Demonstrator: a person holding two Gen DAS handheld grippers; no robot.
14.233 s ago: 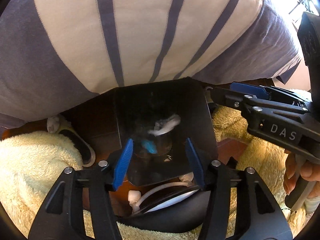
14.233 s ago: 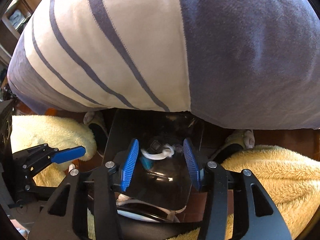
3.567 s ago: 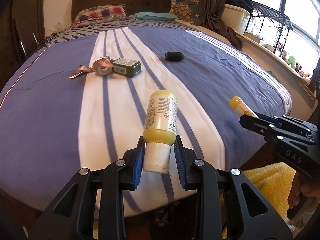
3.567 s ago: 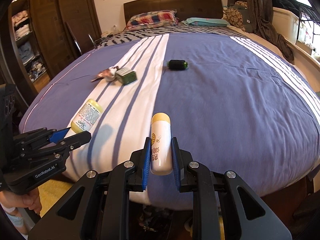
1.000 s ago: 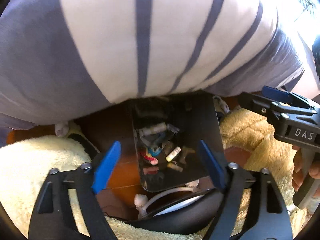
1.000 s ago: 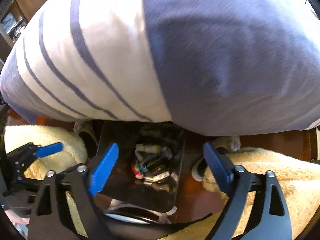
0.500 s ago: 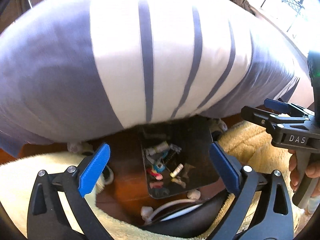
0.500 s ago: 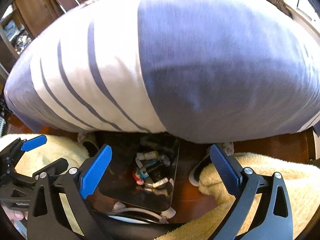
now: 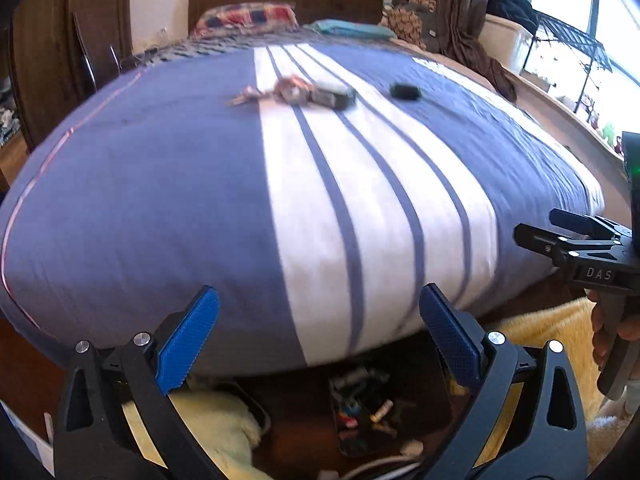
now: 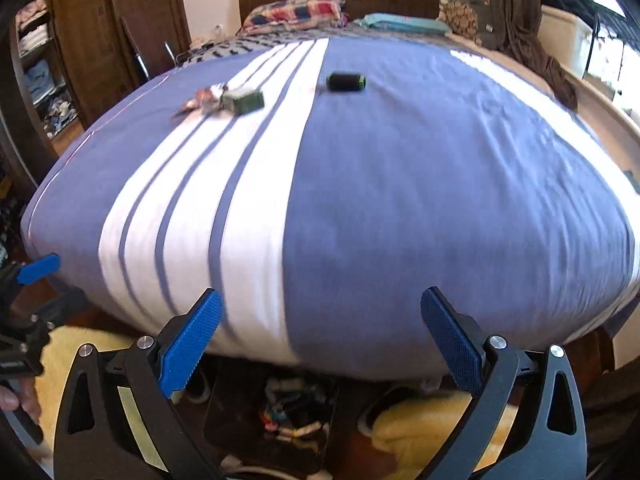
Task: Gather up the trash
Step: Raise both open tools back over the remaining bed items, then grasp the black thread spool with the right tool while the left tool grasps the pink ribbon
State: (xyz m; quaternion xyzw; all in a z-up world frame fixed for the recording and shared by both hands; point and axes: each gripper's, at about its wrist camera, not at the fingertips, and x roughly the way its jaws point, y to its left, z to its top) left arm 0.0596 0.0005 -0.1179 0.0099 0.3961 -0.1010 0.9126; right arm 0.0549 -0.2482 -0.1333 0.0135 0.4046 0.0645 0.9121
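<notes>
Your left claw (image 9: 318, 344) stood wide open, nothing between pads; right claw (image 10: 320, 344) same, empty. Both hung over foot of bed (image 9: 160, 200). Black bin (image 10: 240, 432) with collected trash (image 10: 288, 412) sat on floor below bed edge. Green box (image 10: 244, 101), dark roll (image 10: 345, 82), blurred scrap, maybe wrapper (image 9: 288, 88), lay far up bedspread.

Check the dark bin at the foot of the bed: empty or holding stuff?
Holding stuff. The bin on the floor contains a pile of small trash items, also visible in the left wrist view.
</notes>
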